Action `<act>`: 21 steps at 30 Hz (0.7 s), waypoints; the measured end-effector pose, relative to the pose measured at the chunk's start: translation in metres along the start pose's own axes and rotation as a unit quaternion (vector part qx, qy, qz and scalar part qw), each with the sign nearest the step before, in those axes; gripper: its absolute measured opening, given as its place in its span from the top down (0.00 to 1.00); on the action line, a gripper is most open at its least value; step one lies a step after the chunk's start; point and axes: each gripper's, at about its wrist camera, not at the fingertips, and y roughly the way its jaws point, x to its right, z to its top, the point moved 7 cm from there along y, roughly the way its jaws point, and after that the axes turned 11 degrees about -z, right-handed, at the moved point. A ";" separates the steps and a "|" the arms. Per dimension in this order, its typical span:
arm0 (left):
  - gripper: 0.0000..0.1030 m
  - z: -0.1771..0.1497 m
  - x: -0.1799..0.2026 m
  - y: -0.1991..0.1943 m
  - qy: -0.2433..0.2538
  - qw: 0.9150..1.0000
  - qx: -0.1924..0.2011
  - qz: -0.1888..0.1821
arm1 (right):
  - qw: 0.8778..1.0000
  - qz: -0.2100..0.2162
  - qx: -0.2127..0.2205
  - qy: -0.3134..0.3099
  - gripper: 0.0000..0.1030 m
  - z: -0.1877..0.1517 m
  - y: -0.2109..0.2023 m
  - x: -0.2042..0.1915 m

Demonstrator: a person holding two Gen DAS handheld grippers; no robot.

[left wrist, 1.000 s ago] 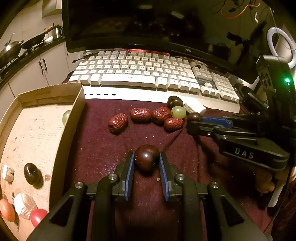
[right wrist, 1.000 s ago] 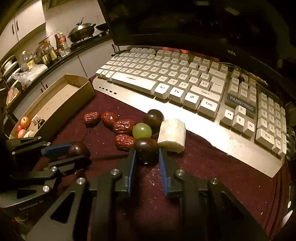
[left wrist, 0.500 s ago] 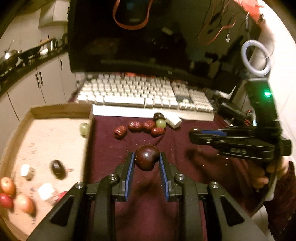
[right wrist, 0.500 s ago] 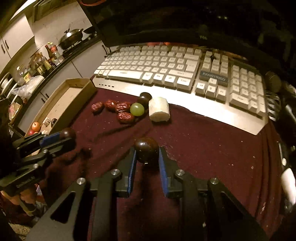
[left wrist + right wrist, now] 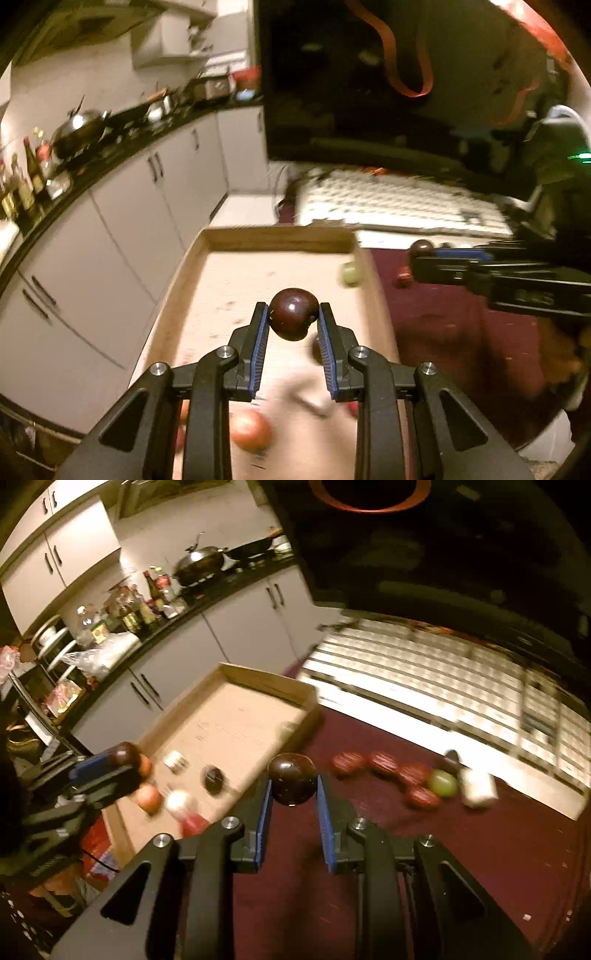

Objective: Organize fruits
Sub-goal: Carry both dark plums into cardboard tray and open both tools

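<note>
My left gripper [image 5: 293,319] clenches a dark plum [image 5: 293,314] above the cardboard tray [image 5: 280,240]. My right gripper [image 5: 291,788] grips another plum [image 5: 292,779] over the maroon cloth [image 5: 461,849]. Only the right view shows the red dates [image 5: 384,762] and green grape [image 5: 442,782] beside the keyboard [image 5: 424,679].

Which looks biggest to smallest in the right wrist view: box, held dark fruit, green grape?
1. Cardboard box.
2. Dark fruit in the right tongs; nearness to the camera inflates it.
3. Green grape; true order versus the fruit is unsure.
</note>
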 end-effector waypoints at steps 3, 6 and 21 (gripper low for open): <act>0.75 -0.002 -0.022 0.013 -0.011 1.000 -0.017 0.013 | 1.000 0.014 -0.004 0.000 0.75 0.012 0.015 -0.028; 0.75 -0.003 -0.033 0.026 -0.023 0.999 -0.032 0.009 | 1.000 0.022 -0.013 0.002 0.75 0.016 0.033 -0.047; 0.75 -0.001 -0.049 0.071 -0.011 0.994 -0.102 0.026 | 0.996 -0.020 -0.088 0.011 0.75 0.009 0.111 -0.058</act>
